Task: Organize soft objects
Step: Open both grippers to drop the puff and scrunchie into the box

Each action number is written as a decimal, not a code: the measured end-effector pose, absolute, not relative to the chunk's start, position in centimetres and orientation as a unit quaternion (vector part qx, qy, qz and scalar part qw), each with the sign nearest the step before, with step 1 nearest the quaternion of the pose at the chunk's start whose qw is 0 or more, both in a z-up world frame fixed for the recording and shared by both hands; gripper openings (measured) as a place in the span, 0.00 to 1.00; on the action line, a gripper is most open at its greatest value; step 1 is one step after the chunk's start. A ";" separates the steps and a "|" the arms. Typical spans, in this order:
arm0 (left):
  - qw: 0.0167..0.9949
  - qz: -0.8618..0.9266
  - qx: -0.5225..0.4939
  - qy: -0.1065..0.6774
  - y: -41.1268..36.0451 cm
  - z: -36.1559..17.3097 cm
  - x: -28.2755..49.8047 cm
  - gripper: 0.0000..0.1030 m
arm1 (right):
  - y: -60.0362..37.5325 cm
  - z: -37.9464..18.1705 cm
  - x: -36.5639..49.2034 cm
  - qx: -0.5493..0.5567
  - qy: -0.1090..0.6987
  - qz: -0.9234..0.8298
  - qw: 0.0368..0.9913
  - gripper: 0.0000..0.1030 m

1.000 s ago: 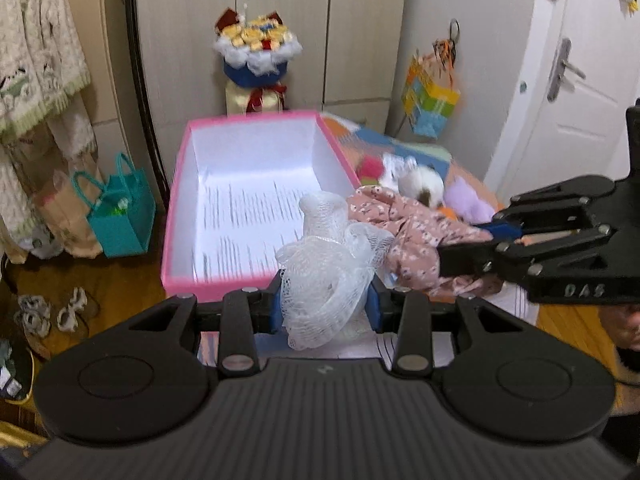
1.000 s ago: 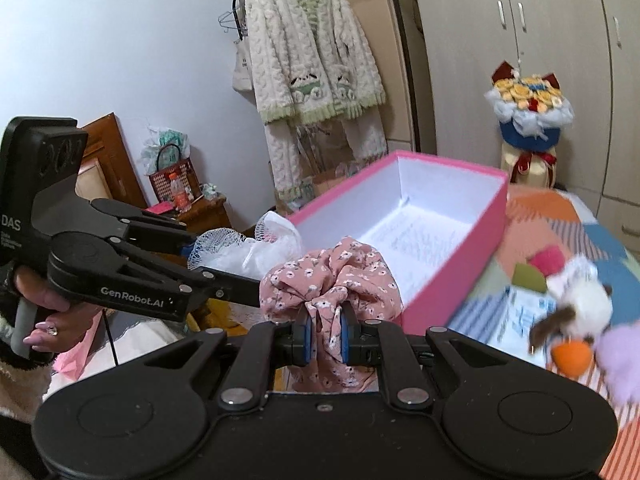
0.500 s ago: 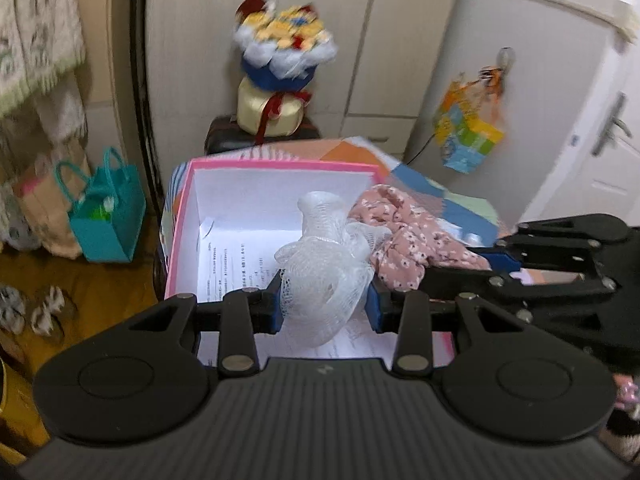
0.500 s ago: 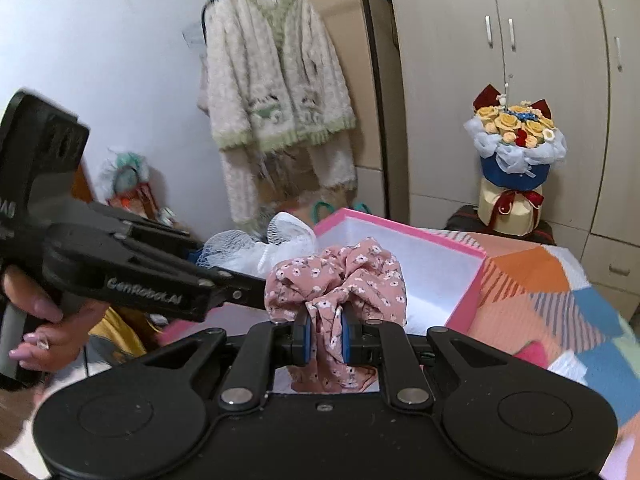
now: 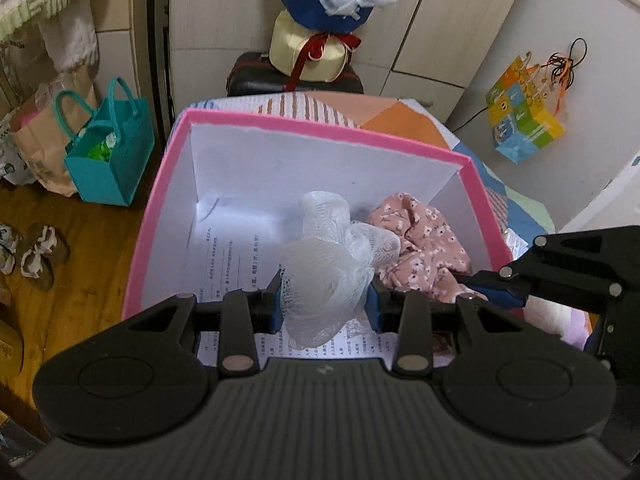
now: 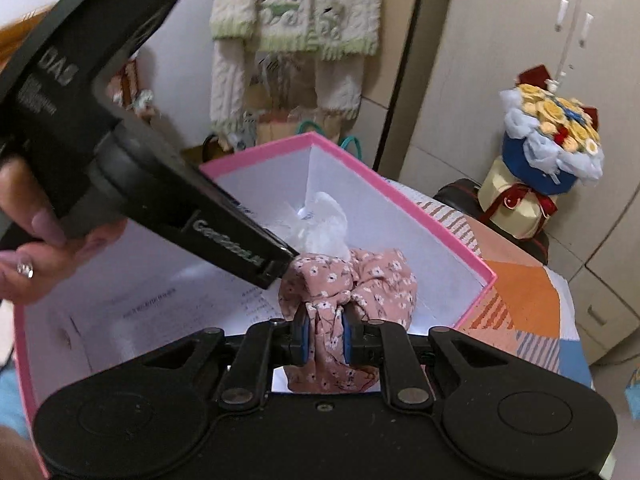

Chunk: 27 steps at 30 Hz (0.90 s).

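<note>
Over the pink box, both grippers carry soft things ready to be dropped in.

The left gripper (image 5: 325, 306) is clamped on a white mesh puff (image 5: 328, 276), and the right gripper (image 6: 325, 338) pinches a pink flowered scrunchie (image 6: 352, 280) between its blue pads; both bundles hang side by side inside the walls of the pink box (image 5: 160, 184), above the printed paper (image 5: 232, 256) lining its floor. The step in hand looks like the placing of these two items. The next move probably calls for lowering each a little further and then letting the jaws part so the puff and scrunchie settle on the paper, clear of the rim, without snagging on the pads.
</note>
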State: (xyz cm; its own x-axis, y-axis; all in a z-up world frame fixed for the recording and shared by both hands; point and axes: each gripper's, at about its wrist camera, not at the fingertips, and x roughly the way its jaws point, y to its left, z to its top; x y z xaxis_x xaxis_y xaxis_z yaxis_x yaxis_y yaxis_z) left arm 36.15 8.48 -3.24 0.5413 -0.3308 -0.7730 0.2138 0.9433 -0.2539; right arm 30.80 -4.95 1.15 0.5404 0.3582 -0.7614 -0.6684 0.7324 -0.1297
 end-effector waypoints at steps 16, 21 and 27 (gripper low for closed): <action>0.872 -0.151 -0.052 0.462 8.8 -3.7 35.9 0.62 | -3.6 -0.2 31.2 -0.241 0.384 0.283 0.845 0.41; 0.891 -0.167 -0.036 0.421 9.3 -1.2 33.3 0.65 | -5.8 2.1 29.0 -0.162 0.364 0.298 0.868 0.42; 0.905 -0.185 -0.013 0.383 10.1 1.4 29.7 0.65 | -8.0 4.2 26.0 -0.096 0.353 0.300 0.881 0.44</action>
